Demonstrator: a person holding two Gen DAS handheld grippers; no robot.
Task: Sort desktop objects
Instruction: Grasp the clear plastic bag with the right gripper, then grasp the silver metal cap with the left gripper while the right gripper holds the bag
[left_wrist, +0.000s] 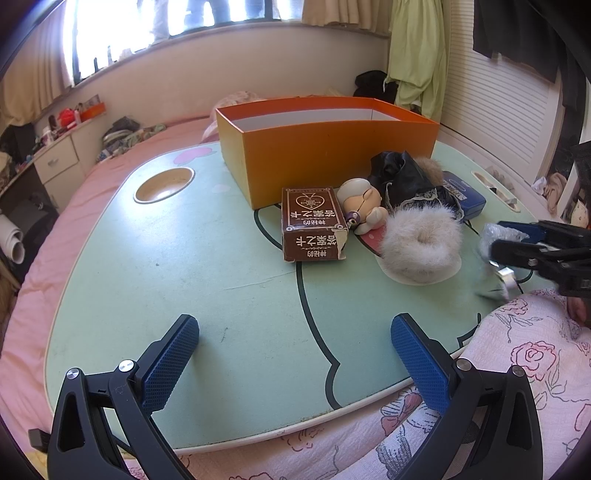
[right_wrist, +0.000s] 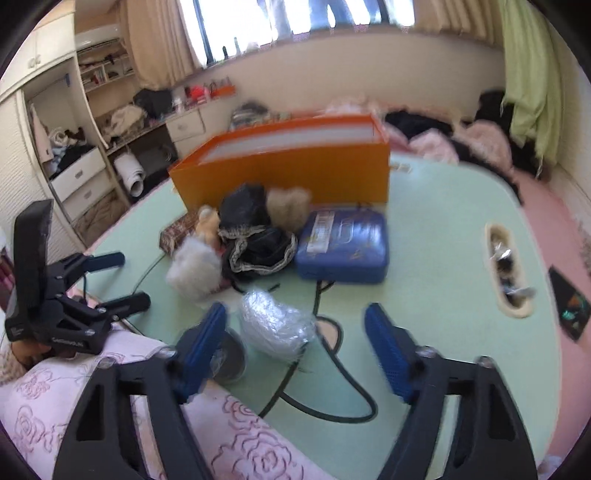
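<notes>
My left gripper (left_wrist: 295, 321) hangs open and empty over the near edge of the green lap table (left_wrist: 184, 258). My right gripper (right_wrist: 295, 310) is open around a crinkled clear plastic bundle (right_wrist: 275, 325). The bundle lies close to the left finger, with a gap to the right finger. A tape roll (right_wrist: 229, 358) sits just under that left finger. Further back lie a white fluffy ring (left_wrist: 421, 243), a small doll (left_wrist: 364, 205), a brown card box (left_wrist: 312, 229), black lace fabric (left_wrist: 406, 177) and a blue tin (right_wrist: 343, 243). Behind them stands an orange box (left_wrist: 325, 147) with nothing showing inside.
The table rests on a pink bed. It has a round cup hole (left_wrist: 164, 188) at the left and a slot (right_wrist: 508, 273) with small items at the right. A floral sleeve (right_wrist: 110, 387) lies along the near edge. My left gripper (right_wrist: 129, 280) is at the far left of the right wrist view.
</notes>
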